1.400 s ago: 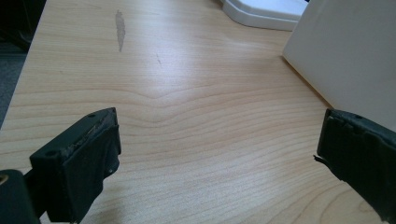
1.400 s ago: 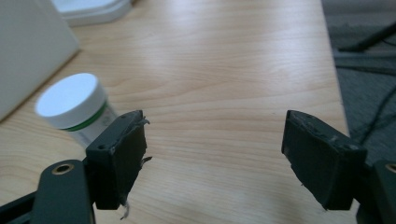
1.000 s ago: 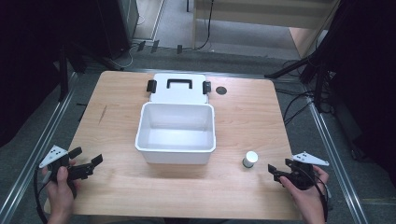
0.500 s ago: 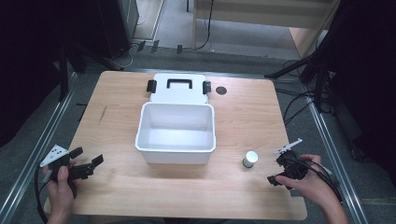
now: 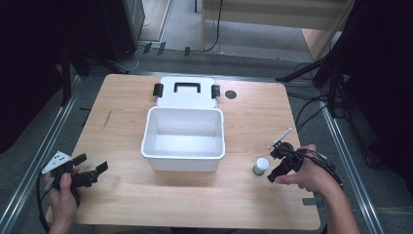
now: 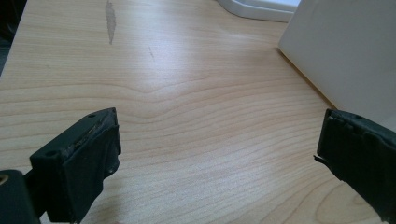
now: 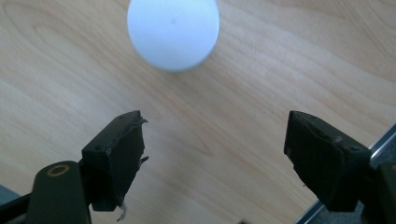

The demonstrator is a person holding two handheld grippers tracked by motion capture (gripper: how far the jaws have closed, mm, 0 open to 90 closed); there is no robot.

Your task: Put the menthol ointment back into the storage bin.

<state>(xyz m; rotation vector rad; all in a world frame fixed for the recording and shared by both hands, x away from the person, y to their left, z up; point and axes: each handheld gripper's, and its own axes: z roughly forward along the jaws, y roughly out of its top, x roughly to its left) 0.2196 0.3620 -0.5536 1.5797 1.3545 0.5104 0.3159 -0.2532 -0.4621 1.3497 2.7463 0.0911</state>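
A small jar with a white cap [image 5: 262, 166] stands on the wooden table, right of an open white bin [image 5: 149, 134]. My right gripper [image 5: 274, 163] hovers just right of the jar, tilted down toward the table. In the right gripper view the round white cap [image 7: 173, 30] lies ahead of the right gripper [image 7: 215, 140], whose jaws stand open with nothing between them. My left gripper [image 5: 92, 163] rests low at the table's front left, open and empty. In the left gripper view that gripper [image 6: 215, 140] faces bare wood, with the bin's wall [image 6: 345, 51] at its right.
The bin's white lid [image 5: 186, 91] with black handle and latches lies flat behind the bin. A dark round hole [image 5: 231, 94] sits in the tabletop beside it. Metal rails [image 5: 341, 146] run along both table sides. A grey scuff [image 6: 110, 18] marks the wood.
My right hand has moved left from the table's front right corner to the jar's side, lifted a little and tipped its gripper downward. The left hand has stayed put.
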